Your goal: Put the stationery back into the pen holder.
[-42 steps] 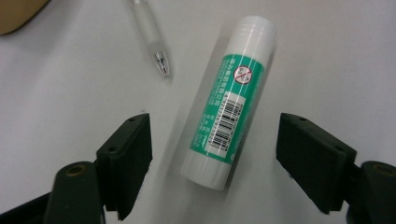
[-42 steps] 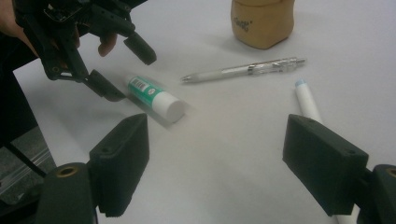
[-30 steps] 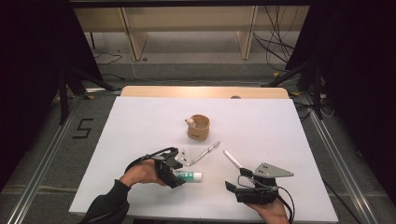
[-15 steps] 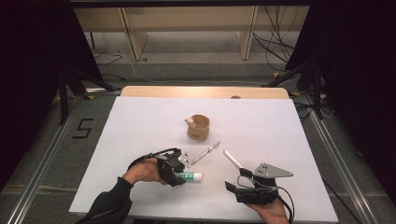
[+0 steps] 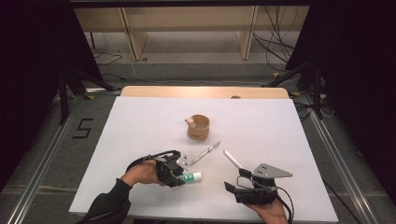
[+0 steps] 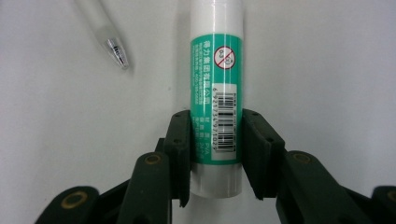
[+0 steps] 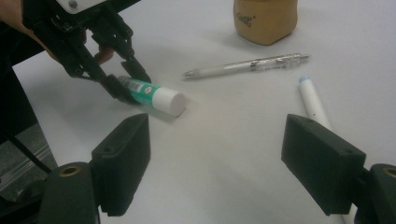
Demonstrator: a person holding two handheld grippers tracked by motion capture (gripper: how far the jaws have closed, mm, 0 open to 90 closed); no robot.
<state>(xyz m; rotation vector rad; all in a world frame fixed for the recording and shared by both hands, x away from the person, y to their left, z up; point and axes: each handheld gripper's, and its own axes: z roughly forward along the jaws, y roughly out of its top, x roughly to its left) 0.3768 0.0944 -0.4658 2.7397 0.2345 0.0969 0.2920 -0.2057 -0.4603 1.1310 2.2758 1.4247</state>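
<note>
- The left gripper [image 5: 180, 175] sits low over the near left part of the white counter [image 5: 140, 126]; its black fingers [image 6: 180, 140] have just been closing and now press both sides of a white glue stick with a green printed label [image 6: 215, 93]; the grip falls on the label's barcode end, close to the stick's base.
- In the high view the glue stick [image 5: 190, 177] lies flat on the counter, its white capped end pointing towards the counter's middle, away from the left hand [image 5: 140, 172]; in the right gripper view the same stick [image 7: 154, 95] rests on the surface with the left gripper [image 7: 119, 86] clamped on its green part.
- The right gripper [image 5: 233, 189] rests at the near right of the counter, well apart from the glue stick; its fingers [image 7: 123, 158] stand wide with nothing between them.
- A clear plastic pen with a silver tip [image 5: 205, 151] lies just beyond the glue stick, near it but not touching; its tip shows in the left gripper view [image 6: 114, 49].
- A white marker with a pale blue end [image 5: 232, 158] lies to the right of the pen, near the right gripper.
- A small tan cup-shaped holder [image 5: 198, 127] stands upright farther back, towards the counter's centre.
</note>
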